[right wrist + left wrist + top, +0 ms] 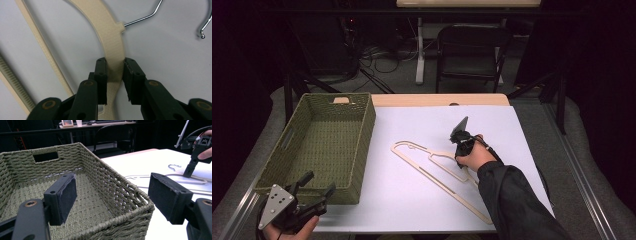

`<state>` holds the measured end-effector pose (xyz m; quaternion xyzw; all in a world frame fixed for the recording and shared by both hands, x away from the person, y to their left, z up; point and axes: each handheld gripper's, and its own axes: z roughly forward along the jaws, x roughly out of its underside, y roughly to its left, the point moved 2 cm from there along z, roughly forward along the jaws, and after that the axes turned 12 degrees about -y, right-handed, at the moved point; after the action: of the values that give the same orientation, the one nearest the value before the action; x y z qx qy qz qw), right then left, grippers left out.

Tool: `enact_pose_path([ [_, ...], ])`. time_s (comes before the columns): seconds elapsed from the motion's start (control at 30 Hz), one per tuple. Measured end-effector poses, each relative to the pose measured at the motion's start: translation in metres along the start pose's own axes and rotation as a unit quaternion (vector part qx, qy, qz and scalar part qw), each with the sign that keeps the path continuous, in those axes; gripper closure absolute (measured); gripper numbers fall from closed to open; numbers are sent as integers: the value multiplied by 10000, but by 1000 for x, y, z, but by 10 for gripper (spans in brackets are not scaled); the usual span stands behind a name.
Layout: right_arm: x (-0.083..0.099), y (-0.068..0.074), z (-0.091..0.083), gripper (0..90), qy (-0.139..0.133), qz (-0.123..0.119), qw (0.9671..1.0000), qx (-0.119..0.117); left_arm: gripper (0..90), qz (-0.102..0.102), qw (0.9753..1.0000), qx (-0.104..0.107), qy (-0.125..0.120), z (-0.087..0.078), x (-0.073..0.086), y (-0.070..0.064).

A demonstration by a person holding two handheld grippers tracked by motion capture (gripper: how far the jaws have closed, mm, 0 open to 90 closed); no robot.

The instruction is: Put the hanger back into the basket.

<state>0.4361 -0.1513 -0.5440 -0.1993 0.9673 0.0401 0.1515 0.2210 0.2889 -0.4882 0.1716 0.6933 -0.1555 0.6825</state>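
The left hand-held gripper [314,192] hovers released at the near left corner of the counter [412,200], its jaws spread wide and empty just in front of the olive-green woven rectangular basket [362,150]. In the left gripper view the basket's near rim sits between and below the two pads.

Further right, the pale cream flat plastic clothes hanger [439,175] with a thin silver wire hook [147,16] lies flat on the white sheet that covers the counter, well apart from the basket. The right hand-held gripper [115,75] has its jaws on either side of the hanger's curved upper arm, just below the hook's base; they appear clenched on it or very nearly so, with little or no gap showing.

The arm is thin and smooth, and the grip is taken near one end, so I judge a lift could let the long frame swing or twist out of the pads. The hanger's ribbed lower bar and slim side bar look light and slightly flexible.
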Motion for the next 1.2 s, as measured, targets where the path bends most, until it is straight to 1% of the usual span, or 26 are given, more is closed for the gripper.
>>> enact_pose_path([
  [0.1,1,1,-1,740,66,-71,9999,-41,232,0,10000,3,-2,0,0,0],
  [0.17,2,2,-2,739,-7,-137,9999,-63,232,-8,10000,13,4,0,0,-1],
  [0.23,2,3,-5,740,123,-317,9994,-25,237,-10,10000,25,2,1,0,-1],
  [0.27,2,3,-6,739,133,-371,9992,-27,237,-3,10000,37,10,1,0,-1],
  [0.37,3,4,-7,739,9,-466,9989,-44,237,6,10000,57,22,1,-1,-2],
  [0.4,4,5,-7,739,-102,-460,9988,-107,237,0,10000,57,22,1,-1,-2],
  [0.43,5,6,-8,739,-129,-455,9988,-100,237,-8,10000,58,24,1,-1,-2],
  [0.47,6,6,-9,739,-173,-517,9985,-94,237,-4,10000,58,29,2,-1,-2],
  [0.5,4,4,-14,739,-15,-887,9961,-10,237,-9,10000,66,33,2,0,-2],
  [0.53,4,4,-14,739,-15,-887,9961,-10,237,-8,10000,65,26,2,0,-3],
  [0.57,5,5,-13,739,-204,-942,9953,-63,237,-2,10000,72,44,2,0,-3],
  [0.63,7,5,-13,739,-256,-1032,9943,-119,237,2,10000,73,39,2,0,-3],
  [0.67,6,7,-18,739,47,-1048,9945,2,238,-4,10000,85,40,2,0,-3],
  [0.7,7,8,-17,739,-56,-1114,9937,-97,238,-5,10000,84,45,2,0,-3],
  [0.77,8,8,-18,739,-46,-1231,9923,-113,238,-6,10000,82,47,3,0,-3],
  [0.8,9,9,-18,738,-120,-1304,9914,-90,238,-6,10000,83,46,3,0,-3],
  [0.83,9,9,-19,739,-102,-1337,9908,-160,238,-8,10000,84,47,3,0,-3],
  [0.93,10,9,-19,738,-204,-1579,9871,-179,238,-11,10000,86,39,3,0,-4],
  [0.97,11,9,-19,738,-225,-1591,9868,-201,238,2,9999,93,43,3,0,-4],
  [1.0,11,10,-21,738,-125,-1610,9866,-216,238,18,9999,100,49,3,0,-5],
  [1.03,12,10,-21,738,-199,-1647,9859,-231,239,19,9999,102,43,3,-1,-6],
  [1.07,12,10,-22,738,-251,-1729,9843,-240,239,27,9999,107,45,3,-1,-6],
  [1.1,12,10,-22,738,-290,-1762,9836,-236,239,59,9999,112,44,3,-1,-7],
  [1.13,13,11,-23,738,-321,-1812,9825,-298,239,85,9999,96,45,3,-2,-7],
  [1.17,13,11,-24,738,-336,-1880,9811,-299,239,89,9999,99,37,3,-2,-8],
  [1.2,15,13,-25,738,-364,-1981,9789,-329,239,92,9999,111,37,3,-3,-9],
])
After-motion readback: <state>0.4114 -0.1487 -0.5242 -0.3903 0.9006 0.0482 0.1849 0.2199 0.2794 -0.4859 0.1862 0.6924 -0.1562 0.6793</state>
